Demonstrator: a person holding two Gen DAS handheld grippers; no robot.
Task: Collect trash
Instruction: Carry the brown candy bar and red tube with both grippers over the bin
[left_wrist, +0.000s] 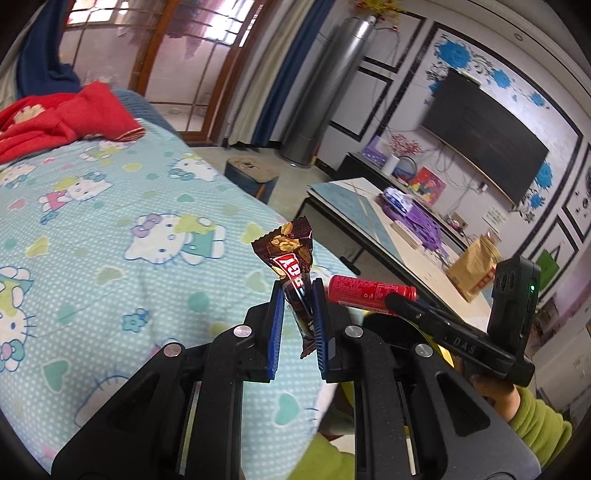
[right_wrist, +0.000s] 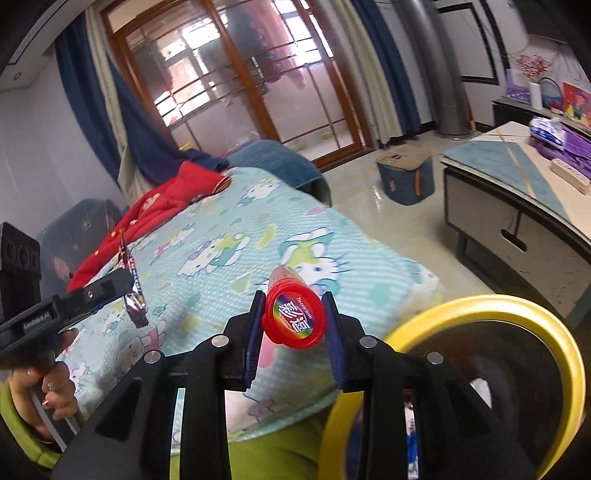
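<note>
Over bedsheet (left_wrist: 110, 229) (cartoon cats) | left tongs (left_wrist: 298, 295) pinch wrapper (left_wrist: 291, 254)

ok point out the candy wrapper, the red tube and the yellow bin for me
candy wrapper (left_wrist: 291, 258), left wrist view, on the printed upper part above the fingers
red tube (right_wrist: 293, 317), right wrist view, on the round cap end facing the camera
yellow bin (right_wrist: 517, 306), right wrist view, on the top of its yellow rim

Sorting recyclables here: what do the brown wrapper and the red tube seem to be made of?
The brown wrapper looks like thin glossy plastic or foil film: crimped ends, creases. The red tube looks like rigid glossy plastic with a printed cap, though a plastic-capped card body is possible.
</note>
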